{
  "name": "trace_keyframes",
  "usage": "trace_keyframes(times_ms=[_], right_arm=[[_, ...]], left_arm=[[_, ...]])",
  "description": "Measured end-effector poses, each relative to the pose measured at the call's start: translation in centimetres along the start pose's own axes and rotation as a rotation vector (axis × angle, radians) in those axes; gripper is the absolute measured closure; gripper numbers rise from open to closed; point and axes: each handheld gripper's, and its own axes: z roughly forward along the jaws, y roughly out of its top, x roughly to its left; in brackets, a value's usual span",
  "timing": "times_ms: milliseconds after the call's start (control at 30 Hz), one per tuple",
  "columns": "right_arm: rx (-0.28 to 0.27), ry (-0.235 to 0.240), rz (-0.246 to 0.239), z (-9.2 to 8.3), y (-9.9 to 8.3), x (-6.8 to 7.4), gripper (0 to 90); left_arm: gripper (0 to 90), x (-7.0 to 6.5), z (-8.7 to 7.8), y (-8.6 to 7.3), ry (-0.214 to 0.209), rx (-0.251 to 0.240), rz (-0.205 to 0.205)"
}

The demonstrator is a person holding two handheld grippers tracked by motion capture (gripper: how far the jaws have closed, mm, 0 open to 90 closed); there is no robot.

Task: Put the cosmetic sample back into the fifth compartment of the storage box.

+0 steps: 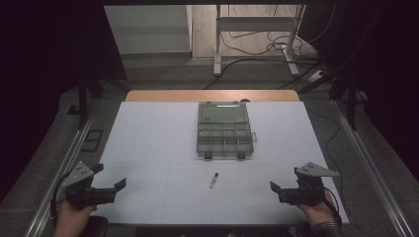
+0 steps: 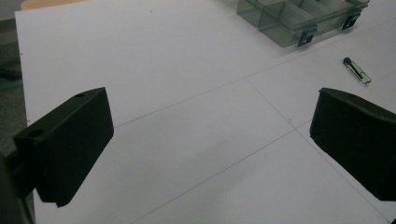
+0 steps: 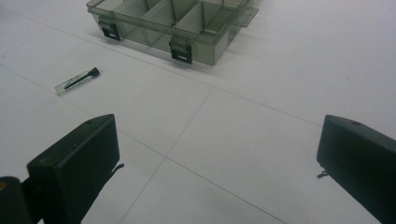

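Starting layout. Your left gripper [image 1: 106, 190] and right gripper [image 1: 284, 191] rest at the near corners, jaws wide apart and empty, leaving clear access to the small capped tube [image 1: 214, 179] lying centrally, just near of the open compartment box [image 1: 225, 131].

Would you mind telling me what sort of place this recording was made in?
Probably a lab or workshop set up for recording: a white table flanked by metal rails, dark curtains around it, and loose cables on the floor beyond. On the table lie a compartment box and a small vial.
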Motion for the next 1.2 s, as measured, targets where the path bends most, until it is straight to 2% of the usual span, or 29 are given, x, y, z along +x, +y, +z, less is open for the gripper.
trace_keyframes(times_ms=[267,567,900,933,1067,1200], right_arm=[[0.013,0.003,-0.021,0.1,0.1,0.2,0.0],[0.026,0.005,-0.019,0.3,0.1,0.2,0.0],[0.042,0.019,-0.064,0.6,0.4,0.7,0.0],[0.037,0.039,-0.057,0.8,0.6,0.8,0.0],[0.035,0.07,-0.071,1.2,1.0,1.3,0.0],[0.052,0.08,-0.083,1.8,1.3,1.6,0.0]], left_arm=[[0.6,-0.4,0.1,0.1,-0.001,0.017,0.04],[0.9,-0.3,0.2,0.1,-0.013,0.02,0.036],[1.3,-0.4,0.2,0.1,-0.018,0.027,0.05],[1.4,-0.3,0.2,0.1,-0.021,0.027,0.047],[1.4,-0.3,0.3,0.1,-0.024,0.027,0.044],[1.5,-0.3,0.3,0.1,-0.026,0.028,0.042]])
